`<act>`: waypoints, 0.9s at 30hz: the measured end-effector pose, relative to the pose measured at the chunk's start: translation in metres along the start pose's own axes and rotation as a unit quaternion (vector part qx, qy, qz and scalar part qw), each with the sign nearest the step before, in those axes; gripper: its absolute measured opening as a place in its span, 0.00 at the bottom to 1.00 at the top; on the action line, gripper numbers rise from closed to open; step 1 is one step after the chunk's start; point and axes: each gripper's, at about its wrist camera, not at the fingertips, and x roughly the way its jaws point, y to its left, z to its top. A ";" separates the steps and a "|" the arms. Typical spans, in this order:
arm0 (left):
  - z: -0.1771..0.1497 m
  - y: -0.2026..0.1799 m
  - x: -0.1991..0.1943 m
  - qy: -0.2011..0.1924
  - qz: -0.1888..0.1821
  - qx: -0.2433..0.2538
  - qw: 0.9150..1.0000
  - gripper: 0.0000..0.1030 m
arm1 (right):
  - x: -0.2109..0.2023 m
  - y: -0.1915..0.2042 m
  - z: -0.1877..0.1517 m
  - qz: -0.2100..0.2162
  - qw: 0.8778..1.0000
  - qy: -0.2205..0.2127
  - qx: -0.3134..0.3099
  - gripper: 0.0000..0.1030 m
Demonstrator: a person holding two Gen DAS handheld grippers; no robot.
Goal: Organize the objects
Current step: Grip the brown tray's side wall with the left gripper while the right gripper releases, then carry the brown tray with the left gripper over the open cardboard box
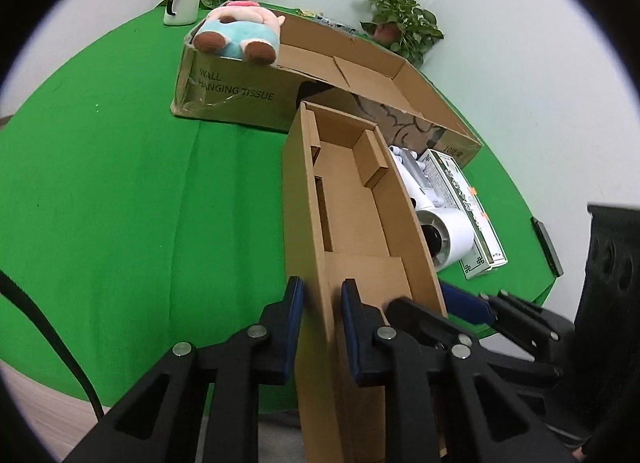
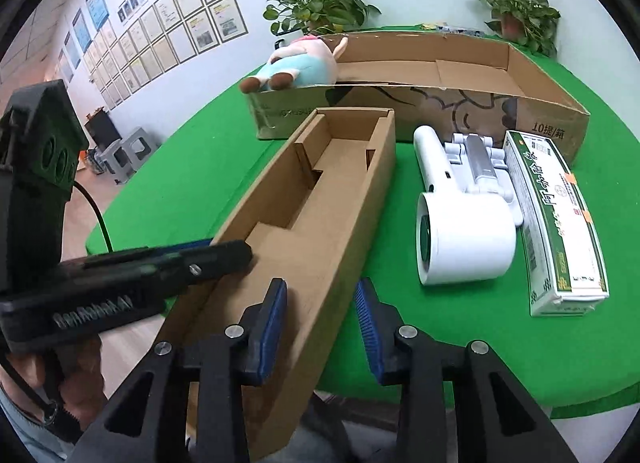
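Blue-padded left tool (image 1: 322, 305): pads straddle the left wall of the long cardboard box (image 1: 352, 219), one outside, one inside, apparently closed on that wall.

Right tool (image 2: 322, 305): pads straddle the box's right wall near the same end; a gap shows at the outer pad, so a firm grip cannot be confirmed.

Long cardboard box: open-topped, empty, with folded inserts. Long axis runs straight ahead from both tools; near end overhangs the tabletop (image 1: 120, 183) edge, far end close to the large carton (image 2: 440, 79).

Large carton: lies crosswise beyond the box; plush toy (image 2: 296, 67) rests at its left end.

White handheld appliance (image 2: 460, 215) and green-and-white packet (image 2: 560, 223): on the tabletop right of the box, nearer the right tool.

Judgement: both tools share one end, so the box likely swings or slides along its length.
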 end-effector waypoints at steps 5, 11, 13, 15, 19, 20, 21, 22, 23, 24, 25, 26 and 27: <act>-0.022 0.014 -0.008 0.012 0.014 0.002 1.000 0.15 | 0.001 -0.002 0.001 -0.011 1.000 0.000 -0.003 0.33; -0.028 0.023 -0.026 0.010 0.019 -0.007 1.000 0.14 | -0.008 -0.005 -0.008 -0.020 1.000 -0.005 -0.010 0.26; -0.027 0.021 -0.025 0.011 0.024 -0.005 1.000 0.14 | -0.009 -0.006 -0.008 -0.023 1.000 -0.008 -0.007 0.23; -0.027 0.019 -0.025 0.012 0.029 -0.002 1.000 0.14 | -0.009 -0.006 -0.007 -0.027 1.000 -0.009 -0.004 0.20; -0.027 0.014 -0.025 0.007 0.042 0.006 0.999 0.14 | -0.012 -0.008 -0.004 -0.040 0.999 -0.015 0.002 0.11; -0.026 0.014 -0.027 0.003 0.043 0.006 0.999 0.14 | -0.014 -0.007 -0.003 -0.042 0.999 -0.020 0.001 0.10; -0.025 0.013 -0.030 -0.004 0.046 0.008 0.999 0.14 | -0.016 -0.007 -0.002 -0.043 0.999 -0.025 0.001 0.10; -0.023 0.011 -0.033 -0.011 0.048 0.012 0.999 0.13 | -0.020 -0.006 -0.001 -0.043 0.998 -0.036 0.001 0.10; -0.021 0.009 -0.038 -0.022 0.050 0.015 0.998 0.13 | -0.024 -0.005 0.001 -0.042 0.998 -0.044 0.002 0.10; -0.017 0.006 -0.043 -0.033 0.051 0.018 0.998 0.13 | -0.028 -0.006 0.003 -0.041 0.998 -0.052 0.003 0.10; -0.014 0.005 -0.045 -0.040 0.050 0.021 0.998 0.13 | -0.033 -0.005 0.007 -0.042 0.997 -0.064 0.002 0.10; -0.009 0.002 -0.049 -0.050 0.050 0.026 0.997 0.13 | -0.038 -0.004 0.011 -0.045 0.996 -0.074 0.001 0.10; -0.005 -0.002 -0.052 -0.058 0.049 0.032 0.997 0.13 | -0.043 -0.004 0.015 -0.049 0.995 -0.084 -0.001 0.09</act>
